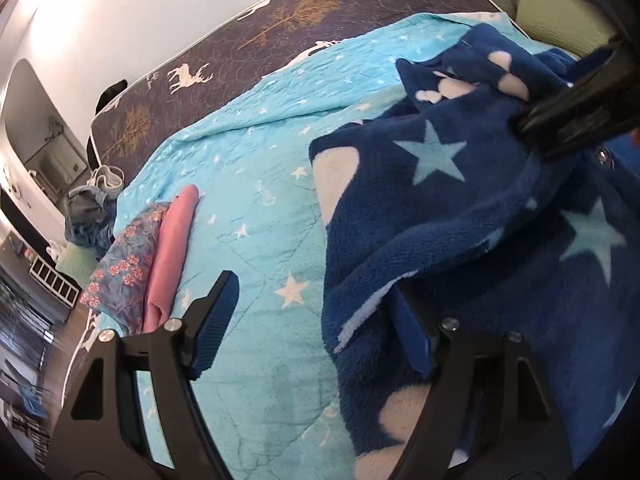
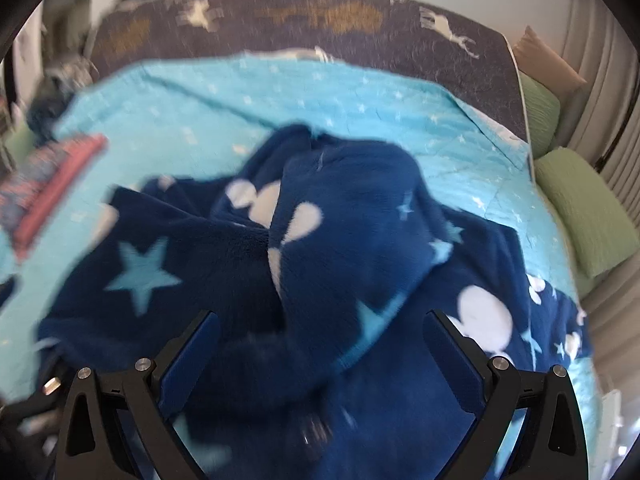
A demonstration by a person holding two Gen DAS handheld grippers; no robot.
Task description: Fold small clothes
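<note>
While both tongs hang over the bed, neither has a grip: the left gripper [image 1: 316, 320] stands wide, its right-hand finger against the fleece hem, nothing pinched. The right gripper [image 2: 320, 356] is wide too, jaws astride a rumpled fold without pressing it. The navy star fleece [image 1: 460, 216] lies bunched at about three o'clock in the left view, dead centre in the blurred right view, on the turquoise quilt [image 1: 248, 184]. The step in hand looks like spreading it flat before the first fold; next, each gripper needs to find a free edge and close on it. The count: one fleece garment, two folded pieces stacked at nine o'clock, the pink cloth [image 1: 172, 256] upon the floral cloth [image 1: 124, 268], and two green cushions [image 2: 588, 216] at three o'clock.
</note>
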